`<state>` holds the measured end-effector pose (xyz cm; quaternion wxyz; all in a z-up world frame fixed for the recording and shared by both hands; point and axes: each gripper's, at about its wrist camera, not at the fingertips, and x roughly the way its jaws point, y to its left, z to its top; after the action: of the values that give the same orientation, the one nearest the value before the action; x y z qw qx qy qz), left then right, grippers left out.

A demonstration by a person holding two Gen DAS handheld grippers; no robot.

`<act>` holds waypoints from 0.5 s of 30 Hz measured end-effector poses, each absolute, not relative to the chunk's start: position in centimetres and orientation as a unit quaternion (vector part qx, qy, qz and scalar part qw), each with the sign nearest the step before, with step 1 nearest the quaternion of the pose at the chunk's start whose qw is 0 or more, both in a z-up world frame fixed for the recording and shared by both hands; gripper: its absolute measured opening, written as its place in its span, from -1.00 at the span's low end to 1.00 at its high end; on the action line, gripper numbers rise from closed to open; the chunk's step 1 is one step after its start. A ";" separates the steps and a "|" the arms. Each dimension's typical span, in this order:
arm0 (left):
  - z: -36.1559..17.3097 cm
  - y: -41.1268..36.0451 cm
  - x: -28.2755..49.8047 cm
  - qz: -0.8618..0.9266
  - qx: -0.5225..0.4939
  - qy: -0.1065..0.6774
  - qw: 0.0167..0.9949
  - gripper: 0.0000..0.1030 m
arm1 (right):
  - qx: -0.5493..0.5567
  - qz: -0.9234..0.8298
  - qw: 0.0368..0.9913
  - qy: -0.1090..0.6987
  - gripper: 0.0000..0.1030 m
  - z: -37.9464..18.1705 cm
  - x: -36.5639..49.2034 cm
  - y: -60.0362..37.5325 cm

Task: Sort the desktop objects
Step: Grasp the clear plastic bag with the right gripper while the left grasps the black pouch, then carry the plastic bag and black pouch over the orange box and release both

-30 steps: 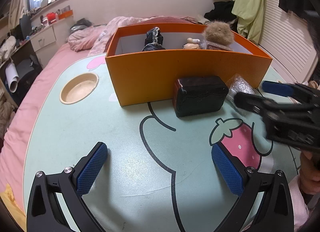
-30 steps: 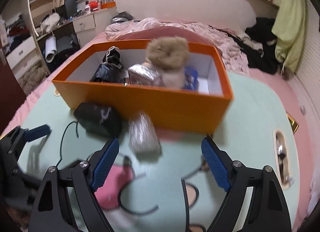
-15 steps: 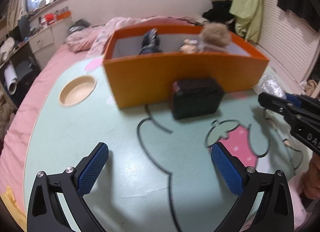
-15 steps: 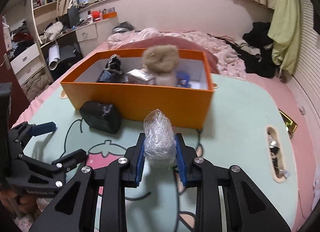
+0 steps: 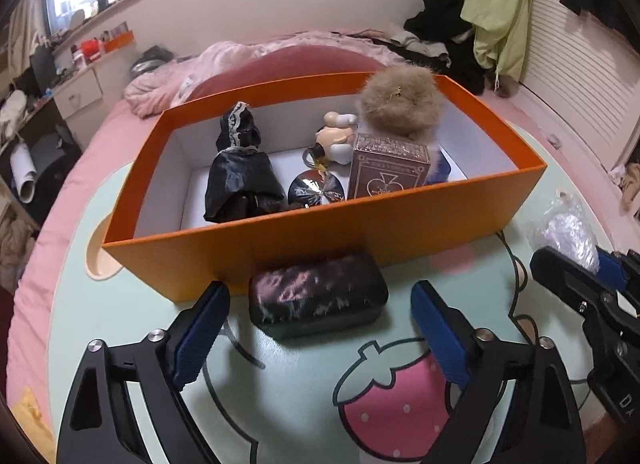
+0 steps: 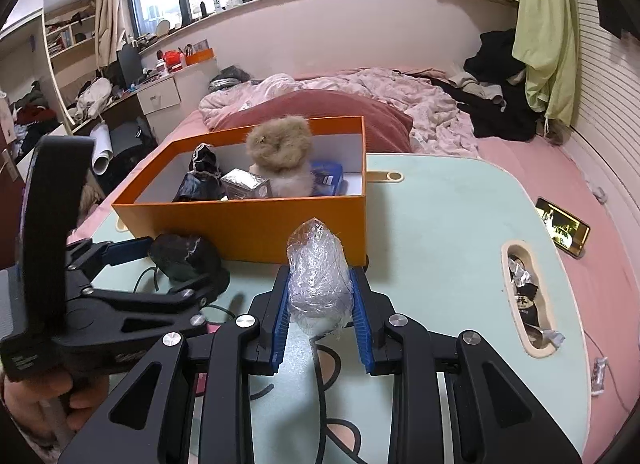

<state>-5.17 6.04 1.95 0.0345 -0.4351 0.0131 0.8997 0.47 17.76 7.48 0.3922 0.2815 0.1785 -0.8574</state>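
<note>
1. The plastic-wrapped bundle [image 6: 318, 276] is pinched between the blue pads of the right gripper [image 6: 320, 304], jaws closed on it; it looks lifted just clear of the mint table [image 6: 440, 223], in front of the orange box [image 6: 248, 223] near its right corner.
2. The left gripper [image 5: 320, 328] is set w/ jaws apart on either side of the black pouch [image 5: 318, 300], which lies on the table touching the box's front wall. Jaws have just been closing, but pads are not yet touching the pouch, so nothing is gripped.
3. Step in hand, as judged: bundle to be carried over the box wall and dropped inside.
4. To do it well: the bundle should be raised above the rim before it's moved fwd, as crinkly wrap is likely to snag or slip.
5. Free floor is seen at the box's right side, beside the fluffy plush [image 6: 280, 147] and card box [image 5: 388, 171]; that gap should be aimed for.
6. The left gripper's close on the pouch should be centred, pads square to its short ends.
</note>
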 end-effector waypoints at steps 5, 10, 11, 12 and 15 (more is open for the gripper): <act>1.6 4.9 -4.8 0.898 -0.438 -0.002 0.045 0.20 | 0.283 -0.856 0.392 0.182 -0.43 7.1 0.6 17.5; 1.8 3.5 -2.9 0.901 -0.426 -0.021 0.080 0.19 | 0.284 -0.855 0.392 0.185 -0.43 7.0 0.6 17.3; 2.1 3.2 -2.4 0.903 -0.420 -0.027 0.084 0.19 | 0.284 -0.855 0.393 0.184 -0.43 7.0 0.7 17.3; 2.4 2.8 -2.0 0.906 -0.413 -0.030 0.086 0.19 | 0.283 -0.854 0.395 0.184 -0.43 7.1 0.7 17.3; 4.1 1.9 -1.0 0.918 -0.386 -0.033 0.087 0.19 | 0.283 -0.851 0.403 0.183 -0.43 7.5 0.9 17.1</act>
<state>-0.96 1.90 4.14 0.0873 -0.3863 -0.0328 0.9177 0.93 17.05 7.49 0.4026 0.2826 0.1828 -0.8513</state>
